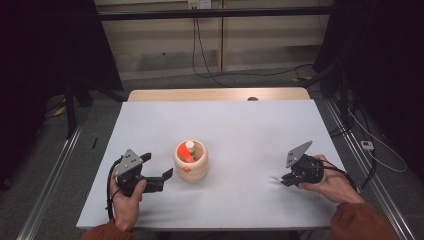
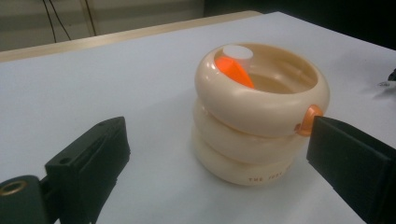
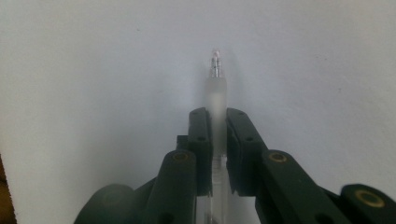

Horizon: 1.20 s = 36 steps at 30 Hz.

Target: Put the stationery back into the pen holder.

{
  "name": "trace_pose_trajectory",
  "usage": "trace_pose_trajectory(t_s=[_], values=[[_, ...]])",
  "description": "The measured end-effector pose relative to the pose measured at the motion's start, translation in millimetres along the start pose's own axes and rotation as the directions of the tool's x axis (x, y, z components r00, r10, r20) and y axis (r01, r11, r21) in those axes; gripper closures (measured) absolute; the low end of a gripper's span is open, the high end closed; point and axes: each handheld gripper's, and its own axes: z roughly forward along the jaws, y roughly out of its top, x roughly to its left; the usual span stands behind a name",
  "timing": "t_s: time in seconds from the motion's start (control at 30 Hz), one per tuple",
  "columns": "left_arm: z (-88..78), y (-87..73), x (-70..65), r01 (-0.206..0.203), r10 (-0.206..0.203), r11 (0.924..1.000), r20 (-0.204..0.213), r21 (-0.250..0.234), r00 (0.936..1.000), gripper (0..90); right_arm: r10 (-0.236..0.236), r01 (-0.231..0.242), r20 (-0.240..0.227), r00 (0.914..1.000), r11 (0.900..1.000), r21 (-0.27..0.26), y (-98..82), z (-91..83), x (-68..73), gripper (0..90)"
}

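The clear, frosted plastic pen point(image 3: 216, 100) with a fine metal tip is clamped between the jaws of the right gripper point(image 1: 286, 178), which are drawn in tight on its barrel, the tip pointing forward past them; it sits low over the white table point(image 1: 250, 130), well to the right of the cream ribbed holder point(image 1: 190, 161) — a rounded pot of stacked rings with a small orange stud on its side. That holder already has one orange marker with a white cap point(image 1: 188, 150) standing tilted inside it, leaning against the rim. The left gripper point(image 1: 158, 170) rests just to the left of the holder with its jaws spread wide and nothing between them; in the left gripper view one jaw is close beside the orange stud, though whether it touches is hard to tell. So the pick-up looks done, and what remains, by my reading, is the carry across to the holder, turning the pen upright and dropping it in beside the marker — perhaps with the left gripper steadying the pot.
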Motion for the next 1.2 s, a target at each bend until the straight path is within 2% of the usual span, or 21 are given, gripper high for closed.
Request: trace_pose_trajectory(t_s=[0.13,0.33,0.43,0.5,0.57,0.73,0.93,1.1,1.2], values=[[-0.2,0.0,0.1,0.0,0.0,1.0,0.0,0.0,1.0,5.4,0.007,-0.007,0.002,1.0,1.0,-0.025,-0.1,-3.2,0.9,81.5],[-0.4,0.0,0.5,0.0,0.0,1.0,0.0,0.0,1.0,5.4,0.011,-0.008,0.048,0.9988,0.998,-0.062,1.6,-9.1,0.9,81.5],[-0.7,0.1,0.6,-0.004,0.004,1.0,0.001,-0.001,1.0,5.4,0.019,-0.011,0.068,0.9975,0.994,-0.11,2.7,-13.2,-0.2,81.5],[-0.7,0.1,0.7,-0.004,0.004,1.0,0.001,-0.001,1.0,5.4,0.042,-0.029,0.081,0.9959,0.988,-0.15,2.7,-17.0,-1.4,81.5],[-0.5,0.0,0.5,0.0,0.0,1.0,0.0,-0.002,1.0,5.4,0.078,-0.06,0.084,0.9934,0.978,-0.199,2.4,-20.8,-2.6,81.5],[-0.3,-0.1,0.6,0.0,0.0,1.0,0.0,-0.001,1.0,5.4,0.125,-0.099,0.074,0.9894,0.952,-0.288,2.9,-25.4,-4.6,81.5],[-0.4,-0.1,0.4,0.0,0.0,1.0,0.002,-0.003,1.0,5.4,0.166,-0.137,0.051,0.9848,0.923,-0.361,5.4,-24.4,-6.4,81.4],[-0.7,0.0,1.0,-0.004,0.004,1.0,0.0,-0.001,1.0,5.4,0.201,-0.156,0.064,0.9775,0.893,-0.423,5.0,-22.8,-8.4,81.4],[-0.5,0.0,0.5,-0.001,0.001,1.0,0.0,-0.002,1.0,5.4,0.199,-0.142,0.076,0.9771,0.874,-0.464,6.3,-25.3,-7.5,81.4]])
